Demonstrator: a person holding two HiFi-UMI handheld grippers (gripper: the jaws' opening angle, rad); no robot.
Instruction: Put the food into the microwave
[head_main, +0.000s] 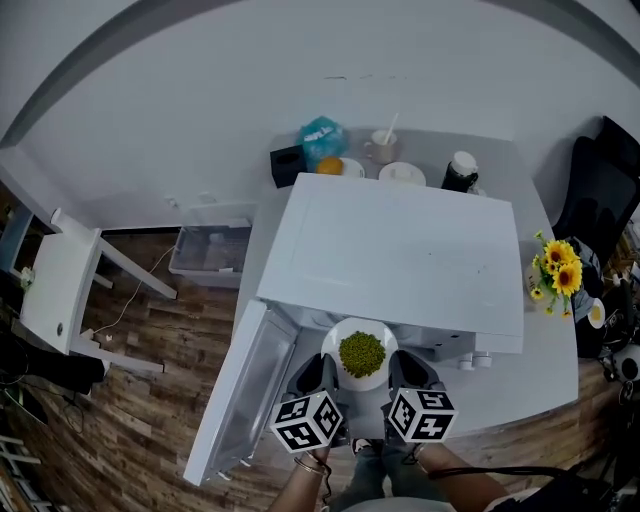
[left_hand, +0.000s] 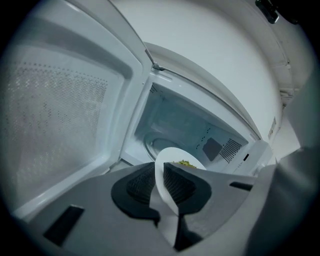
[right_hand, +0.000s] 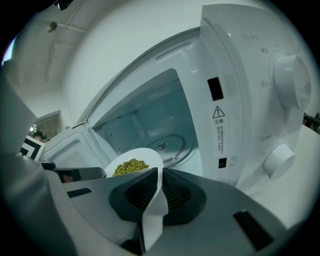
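Head view: one white microwave (head_main: 400, 250) stands on a pale tabletop (head_main: 545, 370), its single door (head_main: 240, 400) swung wide open to the left. In front of its opening is one round white plate (head_main: 332, 342) carrying one heap of small green food (head_main: 362, 353). Two grippers hold it, the left gripper (head_main: 322, 366) at the plate's left edge and the right gripper (head_main: 402, 368) at its right edge. Each has one marker cube behind it. A bunch of sunflowers (head_main: 560, 265) sits at the tabletop's right end.

Left gripper view: the dark ribbed fingers (left_hand: 137, 185) are closed to a narrow gap with the plate's thin rim clamped between them, the pads pressing on both faces. The plate reaches forward from there towards the lit cavity.

Right gripper view: the fingers (right_hand: 177, 192) likewise pinch the rim tightly, one pad on each side. Two round knobs show on the microwave's control panel, an upper knob (right_hand: 292, 82) and a lower knob (right_hand: 277, 160). One glass turntable (right_hand: 172, 145) lies on the cavity floor.

The plate is plain white, shallow and smooth. The food is a low mound of yellow-green grains gathered at its middle, leaving a wide bare rim. The plate is held roughly level in the air at the mouth of the microwave, just outside the cavity, not resting on the turntable.
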